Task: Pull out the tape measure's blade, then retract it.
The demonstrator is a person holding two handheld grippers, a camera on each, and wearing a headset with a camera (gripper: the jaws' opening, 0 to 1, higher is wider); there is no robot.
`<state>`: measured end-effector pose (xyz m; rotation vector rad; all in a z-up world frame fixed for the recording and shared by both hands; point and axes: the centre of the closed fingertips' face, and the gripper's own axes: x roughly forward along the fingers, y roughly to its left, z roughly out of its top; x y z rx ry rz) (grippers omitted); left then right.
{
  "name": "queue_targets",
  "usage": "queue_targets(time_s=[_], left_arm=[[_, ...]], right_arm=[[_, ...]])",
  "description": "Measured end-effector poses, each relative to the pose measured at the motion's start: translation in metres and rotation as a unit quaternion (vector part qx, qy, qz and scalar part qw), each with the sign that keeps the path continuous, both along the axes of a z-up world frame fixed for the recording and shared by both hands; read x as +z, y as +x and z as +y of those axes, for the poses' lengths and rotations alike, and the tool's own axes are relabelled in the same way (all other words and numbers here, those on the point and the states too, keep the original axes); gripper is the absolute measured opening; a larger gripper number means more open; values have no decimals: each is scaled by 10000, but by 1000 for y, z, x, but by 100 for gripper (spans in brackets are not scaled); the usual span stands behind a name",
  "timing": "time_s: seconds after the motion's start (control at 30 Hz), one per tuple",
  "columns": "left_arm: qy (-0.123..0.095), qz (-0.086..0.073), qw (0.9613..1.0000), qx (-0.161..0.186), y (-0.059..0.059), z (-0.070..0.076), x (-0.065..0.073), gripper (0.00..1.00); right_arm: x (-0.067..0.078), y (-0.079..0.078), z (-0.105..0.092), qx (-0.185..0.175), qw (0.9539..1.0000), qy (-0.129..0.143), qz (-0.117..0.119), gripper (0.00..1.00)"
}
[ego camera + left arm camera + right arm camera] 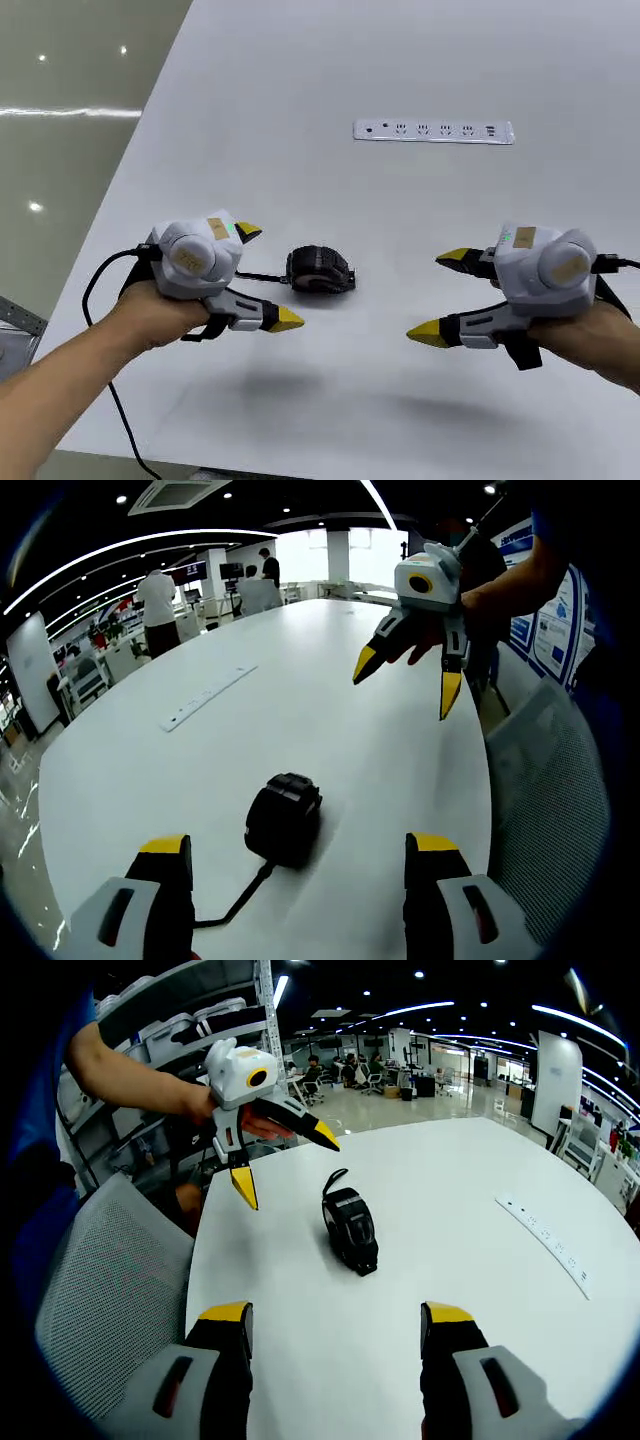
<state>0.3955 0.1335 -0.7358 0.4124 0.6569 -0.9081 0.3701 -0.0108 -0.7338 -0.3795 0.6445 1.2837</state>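
So, head view, tape measure (320, 270): lies untouched on the white bench (330, 420), between the two grippers, with no blade drawn out that I can see.
Head view, left gripper (270, 275): just left of the tape measure, jaws spread wide with nothing between them.
Head view, right gripper (435, 295): right of the tape measure with a clear gap between, jaws likewise parted and empty.
Head view, power strip (433, 131): well beyond the tape measure, out of the way.
Left gripper view, strap (240, 900): a thin black cord runs from the tape measure's near end back toward the left gripper's own parted jaws.
Right gripper view, tape measure: end-on ahead of the right gripper's open jaws. The blade hook is too small to make out.
Risk, wrong grip: the left jaws may close on the strap rather than the case, since the cord lies first in their path.
Risk, sliding: the bench looks smooth, so pulling the blade with the case loosely held would likely drag the whole tape measure along.
Risk, missed hook: the right jaws are broad and the hook is tiny, so the pinch may slip off.
Risk, snap-back: releasing a drawn blade all at once could whip it into the case and jolt it loose.
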Motion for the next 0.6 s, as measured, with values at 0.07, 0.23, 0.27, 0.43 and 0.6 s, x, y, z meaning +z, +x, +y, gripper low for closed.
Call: queue_targets(time_s=[0.07,0.23,0.27,0.43,0.6], left_arm=[[13,4,10000,-41,5,-2,-1,83],[100,-34,9996,-254,12,-10,-5,79],[156,-55,9994,-312,13,-11,-6,77],[423,-55,9972,-615,14,-17,-17,73],[543,-76,9948,-855,18,-22,-26,70]], right_arm=[[-7,4,6,109,9999,-68,-25,64],[-19,8,21,417,9987,-251,-180,58],[-21,9,24,452,9984,-271,-208,57],[-39,20,34,697,9960,-417,-379,54],[-54,27,42,936,9930,-563,-441,50]])
